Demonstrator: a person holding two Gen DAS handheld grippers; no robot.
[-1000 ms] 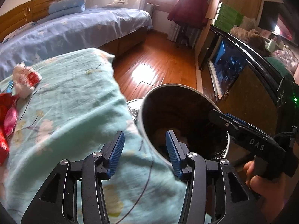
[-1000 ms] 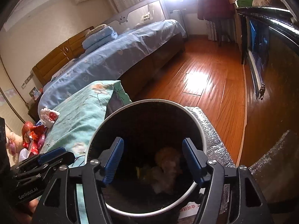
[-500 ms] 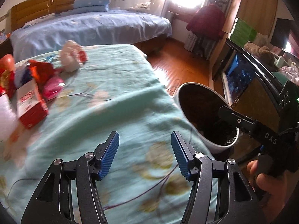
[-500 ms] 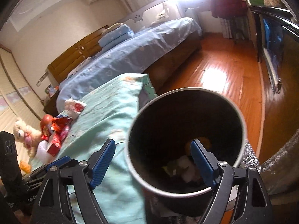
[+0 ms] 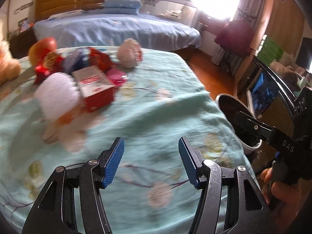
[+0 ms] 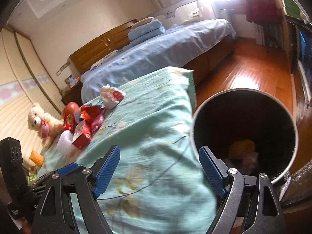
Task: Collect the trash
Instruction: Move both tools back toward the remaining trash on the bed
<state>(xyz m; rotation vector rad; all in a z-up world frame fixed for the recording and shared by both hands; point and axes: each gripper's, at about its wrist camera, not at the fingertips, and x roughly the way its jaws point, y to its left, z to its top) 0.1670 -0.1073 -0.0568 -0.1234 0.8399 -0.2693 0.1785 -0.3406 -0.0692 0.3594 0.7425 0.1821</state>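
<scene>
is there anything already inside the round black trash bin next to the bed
Yes, the right wrist view shows crumpled yellow and pale scraps lying at the bottom of the round black trash bin.

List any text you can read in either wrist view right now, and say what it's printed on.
"DAS": white letters on the right gripper's black body, seen from the left wrist.
Red and white box on the teal bedspread: red print, too blurred to read.
Left gripper's body: embossed marks, not legible.

Cream teddy bear [image 6: 40, 121] on teal floral bedspread [image 6: 156, 128], blue-sheeted bed [image 6: 156, 52] behind.
</scene>
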